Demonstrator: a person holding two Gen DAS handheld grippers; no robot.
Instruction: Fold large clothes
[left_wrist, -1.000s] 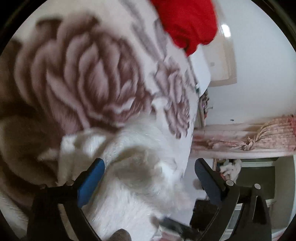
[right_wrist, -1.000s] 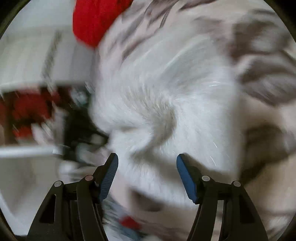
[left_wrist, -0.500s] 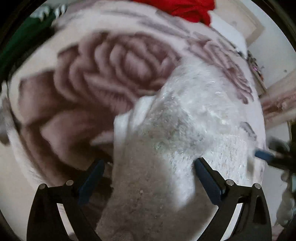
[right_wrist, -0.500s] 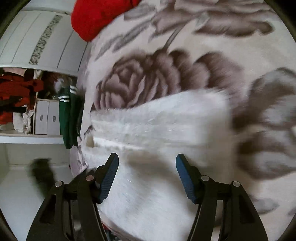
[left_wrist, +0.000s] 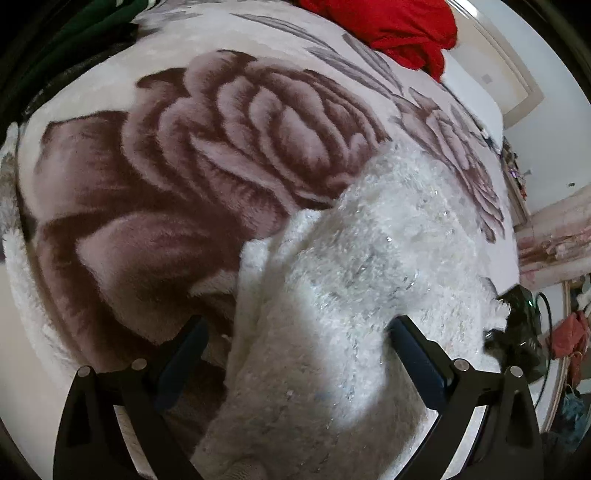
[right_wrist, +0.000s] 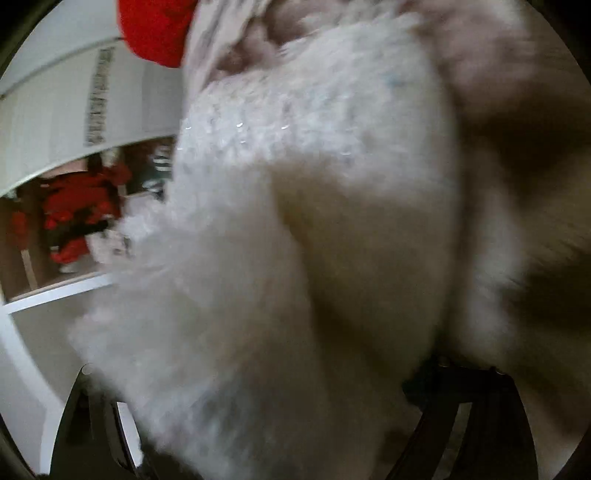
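garment: a fluffy white sweater (left_wrist: 369, 280) with glittery threads lies bunched on a rose-patterned blanket (left_wrist: 221, 147), near the blanket's right edge in the left wrist view.
left gripper (left_wrist: 295, 354): its jaws stand wide apart with a thick ridge of the sweater running between them; the right blue pad is against the pile, the left pad is clear of it, so nothing is pinched.
right gripper (right_wrist: 258, 398): its jaws are opening; the white sweater (right_wrist: 295, 221) fills the gap and buries the fingertips, and the view is too blurred to say whether the pads touch it.
step in hand: probably setting a folded part down and letting go.
risk, spring-back: the thick pile may push the fold open once released, leaving a lump, not a flat layer.
risk, snagging: long fibres and sparkly threads could catch on a pad and drag the fold askew as a gripper pulls away.
risk, sliding: the plush blanket under it may shift with the sweater, so an edge creeps toward the bed's side.
bystanders: a red garment (left_wrist: 402, 29) sits well apart at the far end; it should not interfere.
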